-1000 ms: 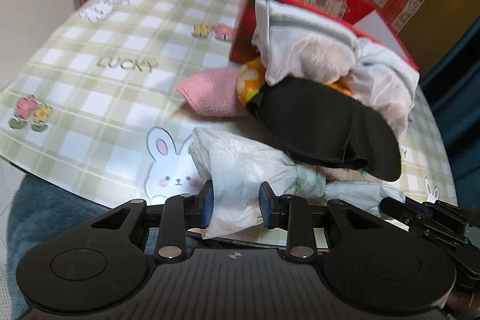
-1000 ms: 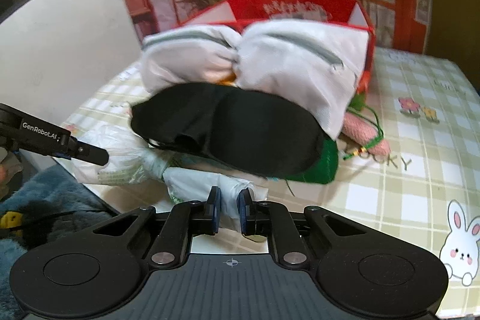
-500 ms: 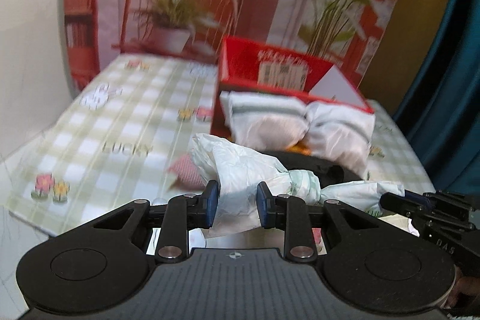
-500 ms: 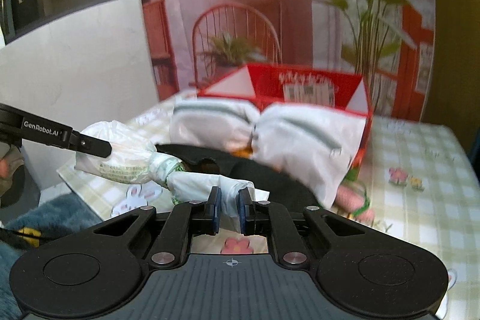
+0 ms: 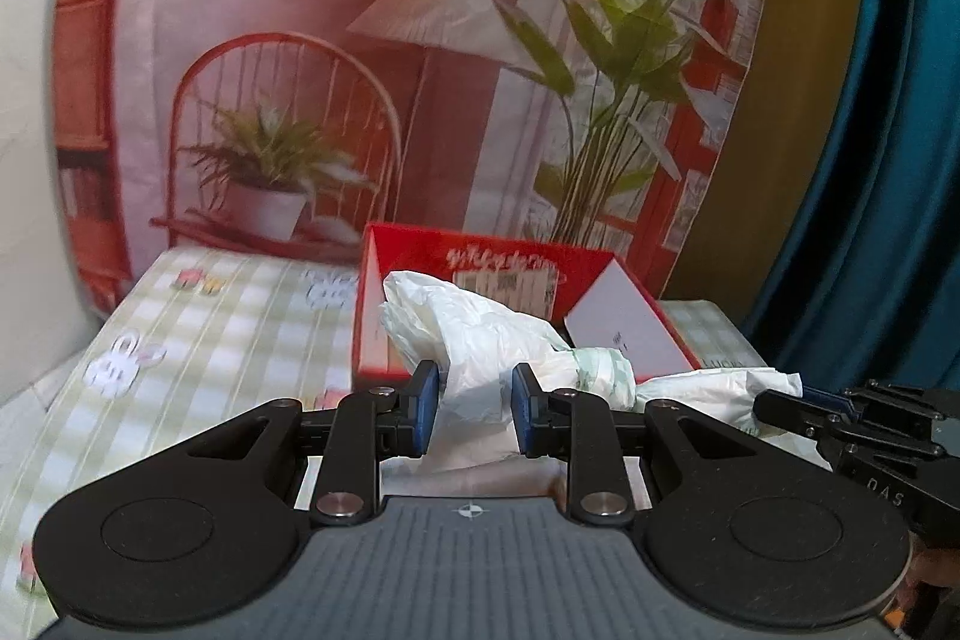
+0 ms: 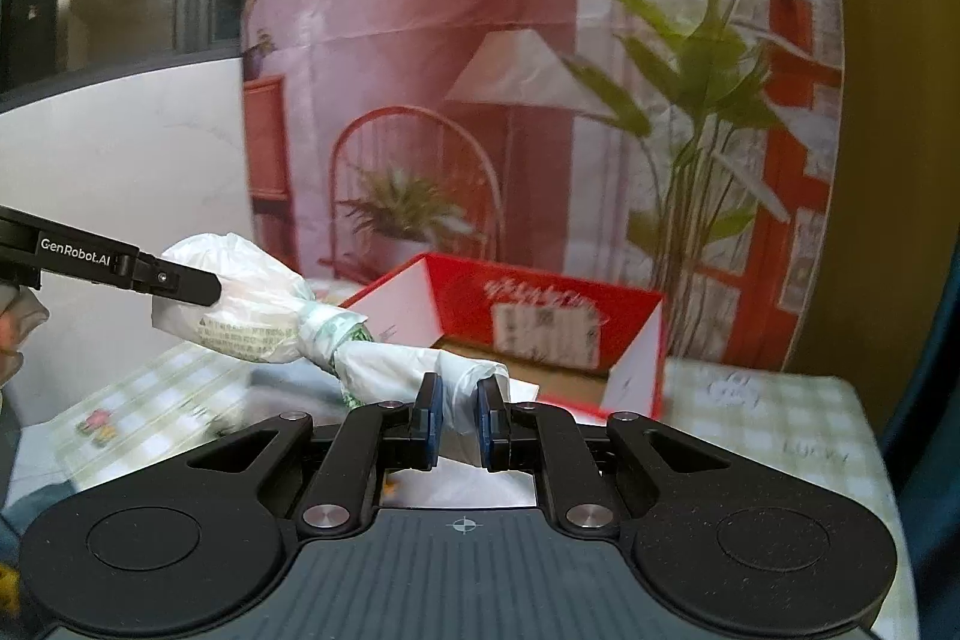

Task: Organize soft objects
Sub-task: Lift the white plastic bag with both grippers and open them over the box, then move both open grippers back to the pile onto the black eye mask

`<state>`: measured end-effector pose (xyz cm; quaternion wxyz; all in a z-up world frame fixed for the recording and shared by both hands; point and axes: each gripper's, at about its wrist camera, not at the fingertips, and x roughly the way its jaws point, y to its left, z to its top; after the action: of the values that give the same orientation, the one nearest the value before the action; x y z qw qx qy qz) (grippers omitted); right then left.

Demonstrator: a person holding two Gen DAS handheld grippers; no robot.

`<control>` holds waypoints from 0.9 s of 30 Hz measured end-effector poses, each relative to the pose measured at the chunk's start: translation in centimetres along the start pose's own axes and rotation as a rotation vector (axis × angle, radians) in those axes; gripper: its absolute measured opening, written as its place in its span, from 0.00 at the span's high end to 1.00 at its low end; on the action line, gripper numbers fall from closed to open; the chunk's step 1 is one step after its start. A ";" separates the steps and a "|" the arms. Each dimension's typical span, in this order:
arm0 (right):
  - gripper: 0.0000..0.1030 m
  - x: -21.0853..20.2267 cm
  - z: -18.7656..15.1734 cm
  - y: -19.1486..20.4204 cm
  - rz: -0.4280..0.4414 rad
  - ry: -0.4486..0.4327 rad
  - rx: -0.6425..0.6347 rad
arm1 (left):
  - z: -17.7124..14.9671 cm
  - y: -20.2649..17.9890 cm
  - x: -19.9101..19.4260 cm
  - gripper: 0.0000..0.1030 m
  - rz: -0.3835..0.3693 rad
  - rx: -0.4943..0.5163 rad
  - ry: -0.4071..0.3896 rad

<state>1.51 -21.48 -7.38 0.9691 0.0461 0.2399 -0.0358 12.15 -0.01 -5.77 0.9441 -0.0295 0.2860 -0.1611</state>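
A white plastic bag (image 5: pixel 480 340), twisted and knotted in the middle, hangs in the air between both grippers. My left gripper (image 5: pixel 474 409) is shut on its left end. My right gripper (image 6: pixel 461 421) is shut on its right end (image 6: pixel 420 370). The right gripper also shows at the right edge of the left wrist view (image 5: pixel 786 409), and the left gripper's finger shows in the right wrist view (image 6: pixel 174 280). The open red box (image 5: pixel 468 268) stands behind the bag on the table; it also shows in the right wrist view (image 6: pixel 540 304). The other soft objects are out of sight.
The table has a green checked cloth (image 5: pixel 228 316) with bunny and flower prints. A printed backdrop (image 5: pixel 360 40) with a chair, lamp and plants hangs behind it. A blue curtain (image 5: pixel 888 160) is at the right.
Both grippers have lifted the bag well above the table and moved it toward the red box. The pile of pouches and the black eye mask has dropped out of view.
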 end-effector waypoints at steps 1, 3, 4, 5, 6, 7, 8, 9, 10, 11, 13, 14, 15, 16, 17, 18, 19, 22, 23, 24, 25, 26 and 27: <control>0.89 0.8 0.4 -0.5 -0.010 0.000 -0.002 | 0.5 -0.2 1.0 0.73 0.003 0.008 0.003; 0.89 2.5 1.1 -1.3 -0.028 0.006 -0.003 | 1.4 -0.3 3.0 0.73 0.008 0.021 0.015; 0.89 3.4 1.3 -1.6 -0.035 0.011 -0.005 | 1.8 -0.3 4.1 0.73 0.010 0.022 0.023; 0.89 4.6 1.6 -2.0 -0.048 0.017 -0.012 | 2.1 0.0 5.1 0.73 0.010 0.022 0.030; 0.89 5.5 1.7 -2.2 -0.058 0.021 -0.019 | 2.4 0.1 6.2 0.73 0.013 0.020 0.040; 0.89 6.7 1.9 -2.6 -0.070 0.029 -0.027 | 2.7 0.1 7.3 0.73 0.020 0.016 0.051; 0.89 7.7 2.1 -2.8 -0.076 0.037 -0.029 | 2.8 0.4 8.1 0.73 0.025 0.010 0.062; 0.89 8.9 2.2 -3.0 -0.081 0.047 -0.031 | 3.0 0.5 9.2 0.73 0.030 -0.001 0.078; 0.89 9.9 2.3 -3.2 -0.087 0.057 -0.034 | 3.1 0.8 10.0 0.73 0.036 -0.012 0.092; 0.89 10.8 2.4 -3.3 -0.090 0.069 -0.039 | 3.2 1.0 10.9 0.73 0.040 -0.024 0.107; 0.89 12.6 2.3 -3.4 -0.100 0.090 -0.055 | 3.2 1.4 12.5 0.73 0.047 -0.037 0.136; 0.89 13.6 2.2 -3.5 -0.106 0.100 -0.062 | 3.2 1.6 13.0 0.73 0.051 -0.038 0.147; 0.89 14.2 2.1 -3.6 -0.108 0.108 -0.063 | 3.2 1.8 13.4 0.73 0.055 -0.036 0.156; 0.89 14.9 2.0 -3.7 -0.110 0.115 -0.060 | 3.2 1.8 13.8 0.73 0.058 -0.032 0.161; 0.89 15.3 1.9 -3.8 -0.111 0.119 -0.055 | 3.2 1.9 14.0 0.73 0.059 -0.026 0.166; 0.88 15.6 1.8 -3.9 -0.113 0.122 -0.052 | 3.2 2.0 14.3 0.72 0.057 -0.018 0.170; 0.86 15.8 1.8 -4.0 -0.119 0.126 -0.051 | 3.2 2.0 14.4 0.70 0.057 -0.010 0.170; 0.77 16.4 1.5 -4.1 -0.153 0.152 -0.054 | 2.9 2.2 14.4 0.59 0.044 0.018 0.173; 0.75 16.3 1.3 -4.2 -0.151 0.154 -0.050 | 2.9 2.3 14.3 0.56 0.041 0.030 0.172; 0.75 16.1 1.2 -4.3 -0.152 0.153 -0.047 | 2.8 2.3 14.1 0.55 0.040 0.041 0.173; 0.75 15.8 1.0 -4.3 -0.150 0.151 -0.042 | 2.7 2.4 13.8 0.52 0.041 0.048 0.175; 0.74 15.5 0.9 -4.3 -0.148 0.148 -0.036 | 2.6 2.4 13.6 0.51 0.039 0.049 0.176; 0.74 15.1 0.8 -4.4 -0.144 0.145 -0.030 | 2.4 2.5 13.2 0.51 0.032 0.047 0.175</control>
<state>14.83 -26.64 -14.05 0.9446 0.0169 0.3126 -0.0984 24.55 -1.97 -11.10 0.9184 0.0115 0.3641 -0.1546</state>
